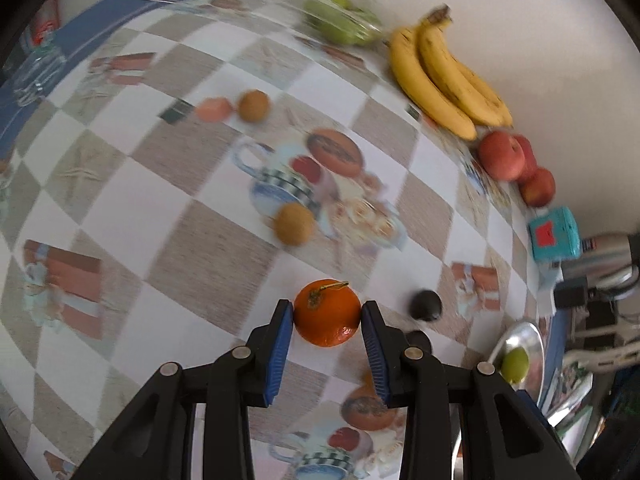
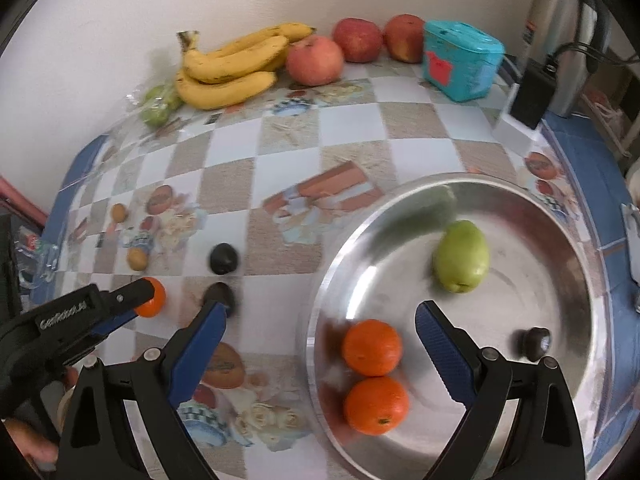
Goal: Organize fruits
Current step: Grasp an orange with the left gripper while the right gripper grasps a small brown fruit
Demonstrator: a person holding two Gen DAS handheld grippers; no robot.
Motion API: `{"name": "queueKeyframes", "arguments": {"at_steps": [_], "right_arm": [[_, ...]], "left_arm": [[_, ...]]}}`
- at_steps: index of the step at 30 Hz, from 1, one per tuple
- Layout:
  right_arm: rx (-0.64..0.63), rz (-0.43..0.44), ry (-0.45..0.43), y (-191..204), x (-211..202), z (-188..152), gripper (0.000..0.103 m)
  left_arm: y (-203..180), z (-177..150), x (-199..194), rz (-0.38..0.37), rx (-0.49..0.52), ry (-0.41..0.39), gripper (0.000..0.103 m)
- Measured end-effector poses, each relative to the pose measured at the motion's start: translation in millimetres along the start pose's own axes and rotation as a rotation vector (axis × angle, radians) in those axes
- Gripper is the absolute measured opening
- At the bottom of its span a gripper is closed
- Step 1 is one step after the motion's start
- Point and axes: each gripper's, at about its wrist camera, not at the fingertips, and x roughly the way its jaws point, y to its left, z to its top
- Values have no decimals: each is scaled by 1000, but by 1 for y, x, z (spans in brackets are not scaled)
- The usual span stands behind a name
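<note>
Clamping left gripper (image 1: 327,314) on an orange (image 1: 327,312) mid-tabletop, presumably carrying it to the steel tray (image 2: 576,248) by the right edge; holding right gripper (image 2: 320,320) wide apart, empty, over the tray rim.

You are working over a table (image 2: 288,152) wearing a checked cloth (image 1: 200,236); a plain wall (image 2: 100,20) is rising at twelve o'clock.

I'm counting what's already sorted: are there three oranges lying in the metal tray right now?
No: the metal tray holds only two oranges, while a third orange sits clamped in the left gripper.
</note>
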Motion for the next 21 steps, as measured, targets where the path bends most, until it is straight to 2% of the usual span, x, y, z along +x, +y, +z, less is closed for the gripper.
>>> {"name": "queueKeyframes", "arguments": {"at_steps": [8,10,11,12,14,17,21], "right_arm": [[-77,126,-22,35,-2,-3,95],[-100,135,-13,43,2,-6,84],[-110,135,-6,47,5,-7,73],[-119,135,5,50,9,-9,69],[-129,133,27,54,16,-11,68],[-134,140,61,57,28,-15,55],[-124,149,101,58,39,-19,53]], "left_arm": [[20,7,-10,24,-61,-34,38],[22,8,-11,23,-68,-36,38],[22,8,-11,21,-71,-36,38],[23,8,-11,20,-73,-35,38],[24,8,-10,19,-76,-33,38],[25,8,-11,19,-81,-33,38],[26,9,-11,17,-92,-28,38]]}}
